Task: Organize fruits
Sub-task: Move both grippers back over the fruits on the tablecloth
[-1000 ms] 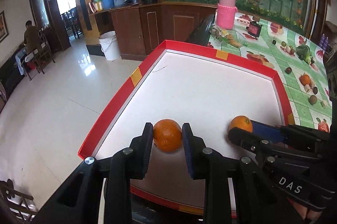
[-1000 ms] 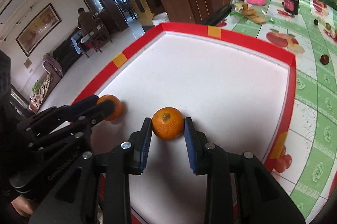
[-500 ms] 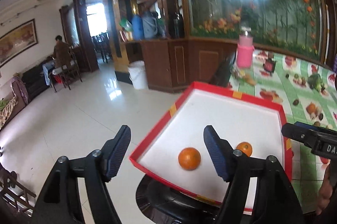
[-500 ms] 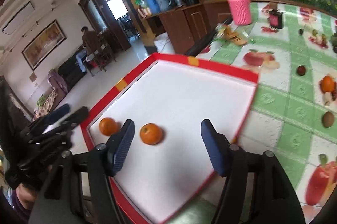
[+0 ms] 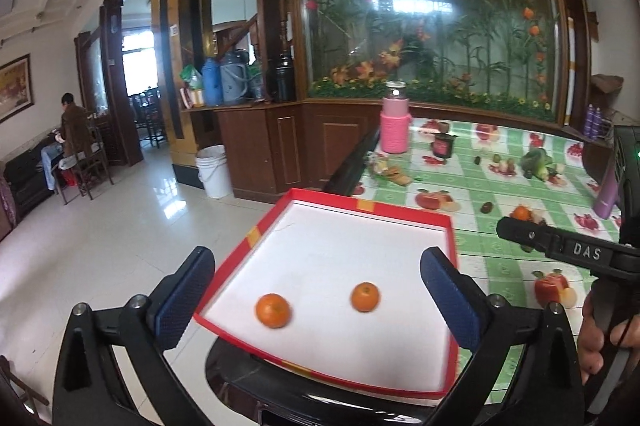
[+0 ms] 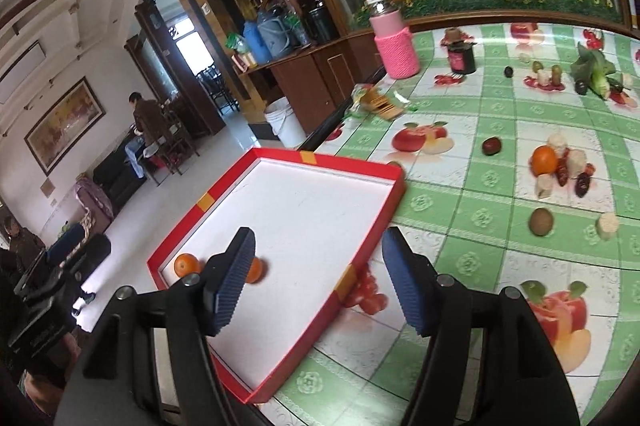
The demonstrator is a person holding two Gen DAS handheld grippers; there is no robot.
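Both grippers empty: left gripper (image 5: 316, 290) jaws opening wide, right gripper (image 6: 318, 282) parted, 2 oranges (image 5: 273, 310) (image 5: 365, 297) sitting in red tray (image 5: 244, 246), next orange (image 6: 543, 159) on tablecloth (image 6: 460, 226) at right-centre of right view, nearer the right one.

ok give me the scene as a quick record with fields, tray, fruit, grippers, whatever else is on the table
tray: red-rimmed tray with a white floor, at the table's edge
fruit in tray: two oranges, left orange and right orange, lying apart near the front
left gripper: jaws opening, nothing between the pads, above the tray
right gripper: open, empty
loose fruit: third orange on the green tablecloth, outside the tray, beside small pale and dark pieces
other: pink flask and dark jar at the far side
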